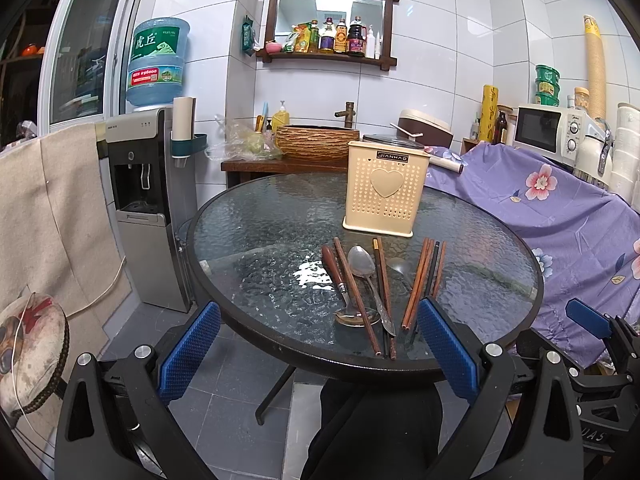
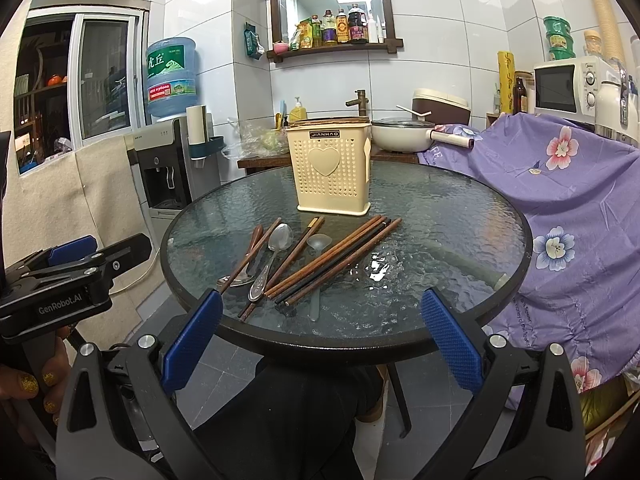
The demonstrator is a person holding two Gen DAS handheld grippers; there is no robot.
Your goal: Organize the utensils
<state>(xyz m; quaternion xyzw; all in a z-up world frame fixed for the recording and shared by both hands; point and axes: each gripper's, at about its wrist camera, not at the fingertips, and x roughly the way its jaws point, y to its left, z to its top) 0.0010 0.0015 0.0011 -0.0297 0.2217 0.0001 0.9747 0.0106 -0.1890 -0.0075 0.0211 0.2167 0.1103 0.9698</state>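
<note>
A cream perforated utensil holder [image 1: 386, 188] [image 2: 330, 168] with a heart on its front stands upright at the far side of a round glass table [image 1: 260, 240] [image 2: 440, 220]. In front of it lie several brown chopsticks [image 1: 424, 280] [image 2: 340, 256], a metal spoon [image 1: 362, 266] [image 2: 280, 238], a wooden-handled spoon [image 1: 332, 266] [image 2: 236, 278] and a translucent spoon [image 1: 400, 268] [image 2: 319, 242], partly crossing one another. My left gripper [image 1: 320, 348] [image 2: 120, 250] hovers open and empty at the table's near edge. My right gripper [image 2: 320, 340] [image 1: 604, 324] is beside it, also open and empty.
A water dispenser [image 1: 140, 208] stands left of the table, and a purple floral cloth [image 1: 560, 220] covers furniture on the right. Behind are a basin counter [image 1: 316, 144], a pot [image 2: 400, 136] and a microwave [image 2: 564, 84]. A person's dark-clothed legs [image 2: 288, 412] are below the table edge.
</note>
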